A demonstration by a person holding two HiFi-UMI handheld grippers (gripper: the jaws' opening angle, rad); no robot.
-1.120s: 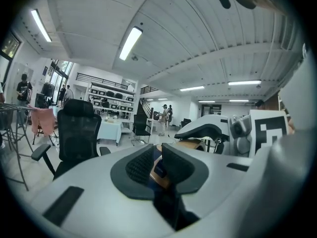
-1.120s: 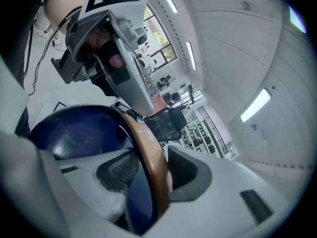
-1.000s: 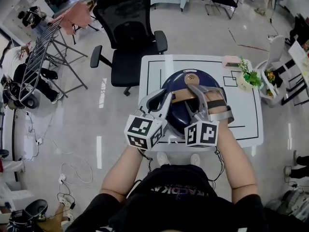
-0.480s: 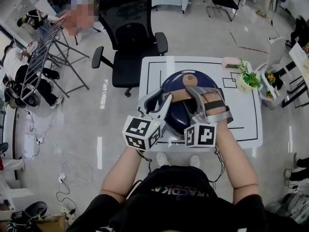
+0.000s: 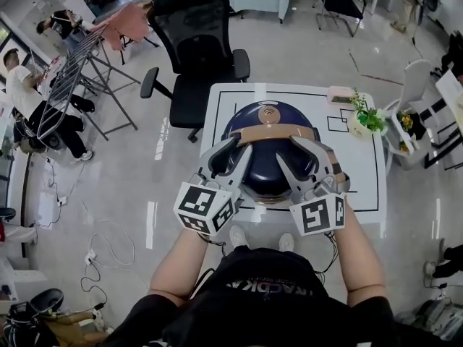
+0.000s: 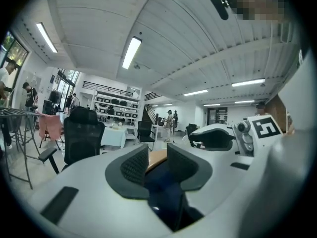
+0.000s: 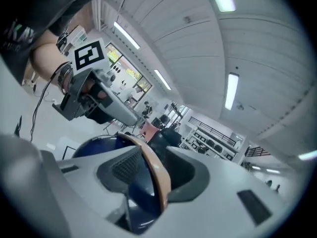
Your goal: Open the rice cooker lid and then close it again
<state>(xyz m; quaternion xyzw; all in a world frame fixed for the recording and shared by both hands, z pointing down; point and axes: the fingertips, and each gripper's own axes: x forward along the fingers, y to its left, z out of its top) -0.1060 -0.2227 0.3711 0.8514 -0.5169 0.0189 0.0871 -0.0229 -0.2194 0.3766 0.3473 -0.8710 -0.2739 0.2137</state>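
A dark blue rice cooker [image 5: 264,166] stands on the white table [image 5: 365,176] with its lid down. Its tan handle [image 5: 268,131] arches across the top. My left gripper [image 5: 239,147] sits at the handle's left end. Its jaws have just been opening, and the handle [image 6: 156,157] shows in the gap between them, clear of both pads. My right gripper [image 5: 289,149] is at the right end. Its jaws have just been closing a little and stand wide around the handle [image 7: 159,176], with blue cooker [image 7: 141,195] showing beside the band.
A potted plant [image 5: 365,118] and a pink box [image 5: 340,94] stand at the table's far right corner. A black office chair [image 5: 195,42] is behind the table. A drying rack [image 5: 69,74] and people are at the far left.
Both grippers have drawn back toward me and moved apart. The left jaws have widened. The tan handle now shows as a full band across the lid.
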